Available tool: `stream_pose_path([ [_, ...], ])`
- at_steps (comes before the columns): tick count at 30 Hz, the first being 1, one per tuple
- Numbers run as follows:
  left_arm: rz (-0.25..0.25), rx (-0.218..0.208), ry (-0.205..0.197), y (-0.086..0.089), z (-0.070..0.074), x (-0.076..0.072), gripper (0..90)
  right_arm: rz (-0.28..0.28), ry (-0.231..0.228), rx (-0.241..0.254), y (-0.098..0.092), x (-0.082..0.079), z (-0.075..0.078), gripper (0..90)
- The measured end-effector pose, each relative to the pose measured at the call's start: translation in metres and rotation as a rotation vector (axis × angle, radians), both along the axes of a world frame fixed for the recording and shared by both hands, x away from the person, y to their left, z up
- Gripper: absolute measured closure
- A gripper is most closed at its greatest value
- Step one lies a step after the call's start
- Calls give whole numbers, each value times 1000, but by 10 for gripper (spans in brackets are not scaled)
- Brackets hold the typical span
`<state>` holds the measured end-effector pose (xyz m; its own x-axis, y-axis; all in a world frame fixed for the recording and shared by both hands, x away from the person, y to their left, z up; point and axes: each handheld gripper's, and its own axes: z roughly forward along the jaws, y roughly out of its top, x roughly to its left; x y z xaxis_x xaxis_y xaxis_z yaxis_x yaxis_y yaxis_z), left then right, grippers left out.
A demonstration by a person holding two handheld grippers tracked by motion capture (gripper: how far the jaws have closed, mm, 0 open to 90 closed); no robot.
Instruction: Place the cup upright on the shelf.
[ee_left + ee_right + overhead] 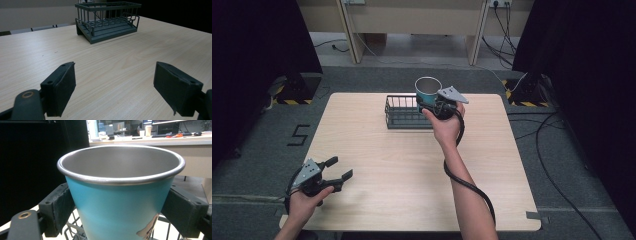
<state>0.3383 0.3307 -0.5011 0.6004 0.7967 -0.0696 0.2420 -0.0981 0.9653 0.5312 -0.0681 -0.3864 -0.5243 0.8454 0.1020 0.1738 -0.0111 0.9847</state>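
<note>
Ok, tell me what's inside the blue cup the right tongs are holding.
The cup, clamped in the right tongs above the wire basket, shows bare metal walls inside, with nothing against them. Its bottom is hidden by the near rim, so it cannot be checked.

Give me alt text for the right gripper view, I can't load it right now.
A teal cup with a silver rim and bare metal inside is held upright in the right claw, one black jaw pressed to each side. Below it are the wires of a dark basket; a patch of teal coating has peeled near the cup's lower right.
</note>
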Motion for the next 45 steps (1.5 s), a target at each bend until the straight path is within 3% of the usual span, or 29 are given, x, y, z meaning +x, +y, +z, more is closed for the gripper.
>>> stream_pose_path([
  [20,-1,-5,-2,0,0,0,173,-16,22,-20,6,22,4,162],
  [45,1,-10,-3,1,1,0,173,-37,79,-39,20,49,-3,162],
])
